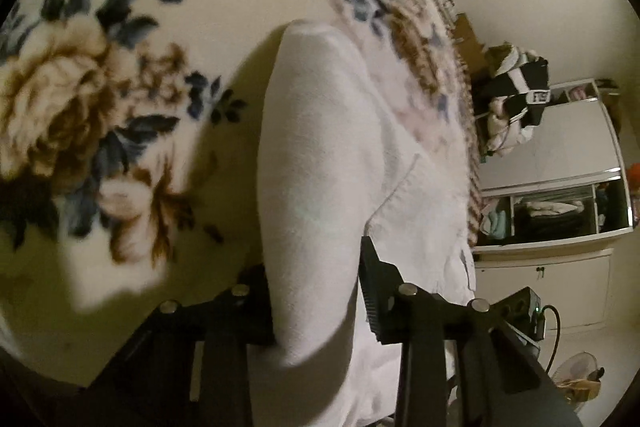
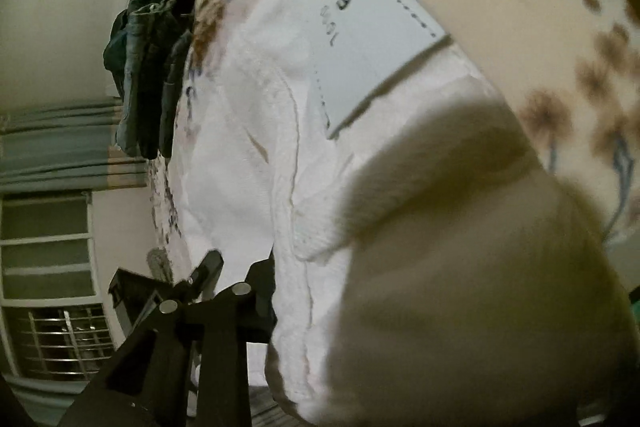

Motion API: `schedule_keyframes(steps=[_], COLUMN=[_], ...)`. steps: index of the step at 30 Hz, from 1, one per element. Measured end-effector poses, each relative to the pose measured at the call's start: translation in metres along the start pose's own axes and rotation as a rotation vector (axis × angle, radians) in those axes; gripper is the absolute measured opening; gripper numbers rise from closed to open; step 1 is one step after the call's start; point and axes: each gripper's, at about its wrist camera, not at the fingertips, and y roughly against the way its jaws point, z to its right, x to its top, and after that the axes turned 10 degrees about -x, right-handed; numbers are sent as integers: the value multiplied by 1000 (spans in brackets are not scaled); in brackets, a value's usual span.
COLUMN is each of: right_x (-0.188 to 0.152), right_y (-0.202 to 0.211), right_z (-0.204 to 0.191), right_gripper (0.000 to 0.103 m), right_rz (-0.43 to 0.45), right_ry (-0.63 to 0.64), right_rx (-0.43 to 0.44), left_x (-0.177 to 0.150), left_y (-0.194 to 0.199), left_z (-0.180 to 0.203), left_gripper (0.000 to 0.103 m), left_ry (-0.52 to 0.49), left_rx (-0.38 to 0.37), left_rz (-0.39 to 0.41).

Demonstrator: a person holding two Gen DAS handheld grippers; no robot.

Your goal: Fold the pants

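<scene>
Floral blanket [image 1: 120, 75] fills the frame's left side, white pants [image 1: 320, 155] running down its centre into the left gripper [image 1: 316, 291], whose jaws clamp a fold. Right gripper [image 2: 256, 283] holds the pants' [image 2: 248, 155] edge at lower centre; its far finger is hidden, its grip unclear.

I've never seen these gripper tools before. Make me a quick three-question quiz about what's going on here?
1. True or false: the left gripper has white pants between its fingers.
2. What lies under the pants?
A. a bare wooden table
B. a floral blanket
C. a tiled floor
3. What is stitched onto the pants in the right wrist view?

Key:
1. True.
2. B.
3. A white label patch with dark print.
</scene>
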Motion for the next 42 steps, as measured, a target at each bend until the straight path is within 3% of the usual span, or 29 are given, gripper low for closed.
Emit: schedule_keyframes(steps=[7, 13, 19, 23, 30, 36, 39, 42], right_x=[-7, 1, 23, 51, 125, 190, 216, 234], right_y=[44, 86, 122, 123, 72, -10, -55, -98], right_z=[-27, -66, -137, -202, -337, -428, -447, -449], right_gripper=[29, 28, 28, 28, 28, 28, 28, 28], right_rz=[20, 43, 81, 123, 214, 253, 259, 232], right_ry=[42, 94, 166, 205, 266, 305, 320, 309], right_rx=[3, 30, 76, 103, 153, 171, 137, 67], left_x=[8, 33, 93, 161, 319, 433, 467, 479], left_y=[29, 62, 96, 113, 120, 92, 63, 42], left_z=[44, 96, 138, 149, 131, 76, 41, 7], left_gripper=[25, 25, 25, 25, 25, 25, 25, 25], left_ry=[-25, -57, -107, -136, -179, -179, -155, -125], left_rx=[-68, -100, -132, -156, -203, -195, -143, -62], left_rz=[50, 71, 129, 187, 276, 301, 268, 222])
